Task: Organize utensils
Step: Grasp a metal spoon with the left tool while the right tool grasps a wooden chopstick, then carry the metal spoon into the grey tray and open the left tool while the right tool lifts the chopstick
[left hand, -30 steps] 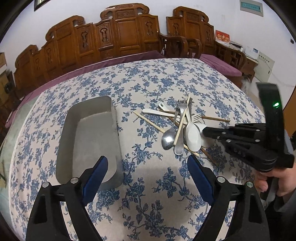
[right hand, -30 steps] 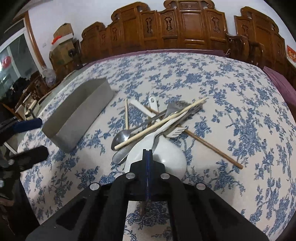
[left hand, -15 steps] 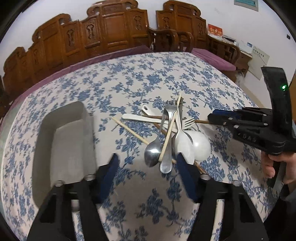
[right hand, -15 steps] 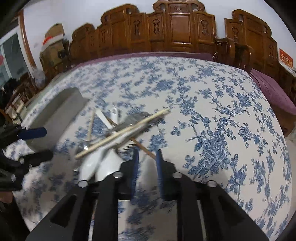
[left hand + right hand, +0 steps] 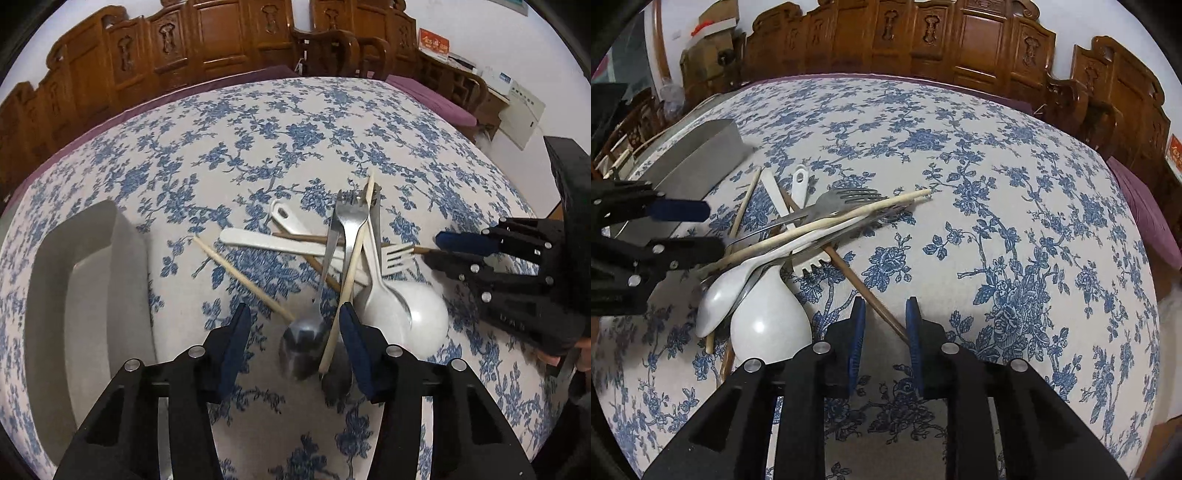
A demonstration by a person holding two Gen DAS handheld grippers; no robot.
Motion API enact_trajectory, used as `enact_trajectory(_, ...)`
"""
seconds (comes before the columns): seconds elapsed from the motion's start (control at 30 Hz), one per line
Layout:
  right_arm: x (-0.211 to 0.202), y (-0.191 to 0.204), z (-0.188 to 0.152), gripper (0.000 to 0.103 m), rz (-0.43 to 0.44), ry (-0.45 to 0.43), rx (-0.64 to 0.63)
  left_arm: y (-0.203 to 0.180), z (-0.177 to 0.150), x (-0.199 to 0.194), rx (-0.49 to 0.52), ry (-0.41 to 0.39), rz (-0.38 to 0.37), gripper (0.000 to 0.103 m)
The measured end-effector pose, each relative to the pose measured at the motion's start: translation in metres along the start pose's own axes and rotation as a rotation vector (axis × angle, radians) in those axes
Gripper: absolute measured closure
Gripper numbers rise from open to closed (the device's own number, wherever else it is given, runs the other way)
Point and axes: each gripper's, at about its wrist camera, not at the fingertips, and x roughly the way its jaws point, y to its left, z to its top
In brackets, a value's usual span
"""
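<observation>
A heap of utensils lies on the flowered tablecloth: a metal spoon, a metal fork, a white ladle, a white fork and pale chopsticks. My left gripper hangs low over the heap's near end. Its jaws are closing, with the metal spoon's bowl and a chopstick tip between the pads, untouched. My right gripper is a little apart and opening, with the end of a dark chopstick in the gap. Each gripper shows in the other's view: the right gripper, the left gripper.
A grey metal tray stands left of the heap, also seen as the tray at the far left. Carved wooden chairs line the table's far side. A hand holds the right gripper at the edge.
My left gripper came forward and down onto the heap, and its jaws narrowed around the spoon bowl. My right gripper went from shut to slightly open and shifted to the dark chopstick's end.
</observation>
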Motion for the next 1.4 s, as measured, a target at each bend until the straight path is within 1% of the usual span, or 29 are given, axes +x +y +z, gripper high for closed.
enact_trajectory(0.03, -0.001, 0.0, -0.001, 0.079, 0.0, 0.001, -0.003, 0.0, 0.002, 0.001, 0.002, 0.001, -0.008, 0.055)
enact_trajectory(0.07, -0.002, 0.001, -0.002, 0.085, 0.0, 0.005, -0.012, -0.001, 0.004, 0.003, 0.005, 0.002, -0.015, 0.055)
enact_trajectory(0.1, -0.002, 0.001, -0.002, 0.086, 0.005, 0.01, -0.018, -0.001, 0.007, 0.005, 0.009, 0.005, -0.022, 0.059)
enact_trajectory(0.23, -0.006, 0.0, -0.006, 0.091, 0.031, 0.018, -0.023, -0.001, 0.016, 0.016, 0.02, 0.026, -0.049, 0.067)
enact_trajectory(0.27, -0.008, -0.001, -0.006, 0.093, 0.035, 0.017, -0.019, -0.002, 0.018, 0.018, 0.028, 0.033, -0.051, 0.07)
enact_trajectory(0.33, -0.013, -0.003, -0.004, 0.103, 0.048, 0.0, -0.001, -0.004, 0.02, 0.025, 0.042, 0.054, -0.043, 0.071)
enact_trajectory(0.37, -0.015, -0.006, -0.002, 0.103, 0.042, -0.008, 0.011, -0.005, 0.02, 0.029, 0.051, 0.071, -0.038, 0.072)
enact_trajectory(0.43, -0.015, -0.009, -0.002, 0.103, 0.044, -0.004, 0.024, -0.007, 0.022, 0.031, 0.065, 0.066, -0.035, 0.073)
enact_trajectory(0.47, -0.012, -0.008, -0.003, 0.103, 0.044, 0.007, 0.022, -0.007, 0.023, 0.031, 0.065, 0.068, -0.036, 0.075)
enact_trajectory(0.5, -0.01, -0.007, -0.004, 0.103, 0.041, 0.013, 0.018, -0.007, 0.024, 0.031, 0.064, 0.07, -0.042, 0.083)
enact_trajectory(0.53, -0.011, -0.006, -0.003, 0.103, 0.041, 0.009, 0.011, -0.008, 0.024, 0.031, 0.064, 0.075, -0.055, 0.088)
enact_trajectory(0.57, -0.012, -0.005, -0.002, 0.103, 0.062, 0.006, 0.011, -0.009, 0.025, 0.031, 0.065, 0.076, -0.054, 0.098)
enact_trajectory(0.6, -0.013, -0.004, -0.002, 0.103, 0.075, 0.0, 0.012, -0.011, 0.025, 0.032, 0.072, 0.083, -0.033, 0.1)
enact_trajectory(0.63, -0.014, -0.002, -0.001, 0.102, 0.077, -0.006, 0.009, -0.011, 0.025, 0.031, 0.076, 0.083, -0.029, 0.1)
enact_trajectory(0.7, -0.014, 0.002, 0.001, 0.102, 0.081, -0.021, 0.001, -0.009, 0.024, 0.03, 0.07, 0.087, -0.039, 0.1)
enact_trajectory(0.73, -0.013, 0.003, 0.002, 0.101, 0.081, -0.021, -0.001, -0.008, 0.023, 0.03, 0.067, 0.088, -0.038, 0.1)
enact_trajectory(0.8, -0.008, 0.007, 0.003, 0.085, 0.074, -0.01, -0.019, -0.004, 0.022, 0.028, 0.053, 0.087, -0.039, 0.1)
enact_trajectory(0.83, -0.006, 0.009, 0.003, 0.069, 0.073, -0.007, -0.028, -0.002, 0.021, 0.026, 0.048, 0.081, -0.037, 0.1)
enact_trajectory(0.87, -0.004, 0.011, 0.003, 0.061, 0.071, -0.006, -0.036, -0.001, 0.021, 0.024, 0.042, 0.075, -0.035, 0.1)
enact_trajectory(1.0, 0.006, 0.012, 0.008, 0.061, 0.055, -0.003, -0.063, 0.004, 0.018, 0.01, 0.011, 0.046, -0.055, 0.1)
enact_trajectory(1.13, 0.01, 0.011, 0.012, 0.061, 0.053, -0.014, -0.081, 0.003, 0.014, -0.008, 0.004, 0.012, -0.073, 0.1)
enact_trajectory(1.2, 0.011, 0.012, 0.014, 0.065, 0.058, -0.019, -0.089, 0.002, 0.012, -0.015, 0.005, 0.0, -0.077, 0.1)
enact_trajectory(1.23, 0.012, 0.013, 0.015, 0.074, 0.066, -0.023, -0.095, 0.002, 0.011, -0.02, 0.004, -0.008, -0.081, 0.1)
enact_trajectory(1.27, 0.012, 0.015, 0.015, 0.087, 0.075, -0.026, -0.101, 0.001, 0.011, -0.023, 0.004, -0.014, -0.083, 0.1)
enact_trajectory(1.33, 0.013, 0.02, 0.017, 0.089, 0.065, -0.017, -0.111, 0.001, 0.009, -0.028, 0.005, -0.024, -0.085, 0.1)
enact_trajectory(1.4, 0.013, 0.02, 0.018, 0.092, 0.086, 0.002, -0.088, 0.002, 0.007, -0.034, 0.01, -0.032, -0.081, 0.1)
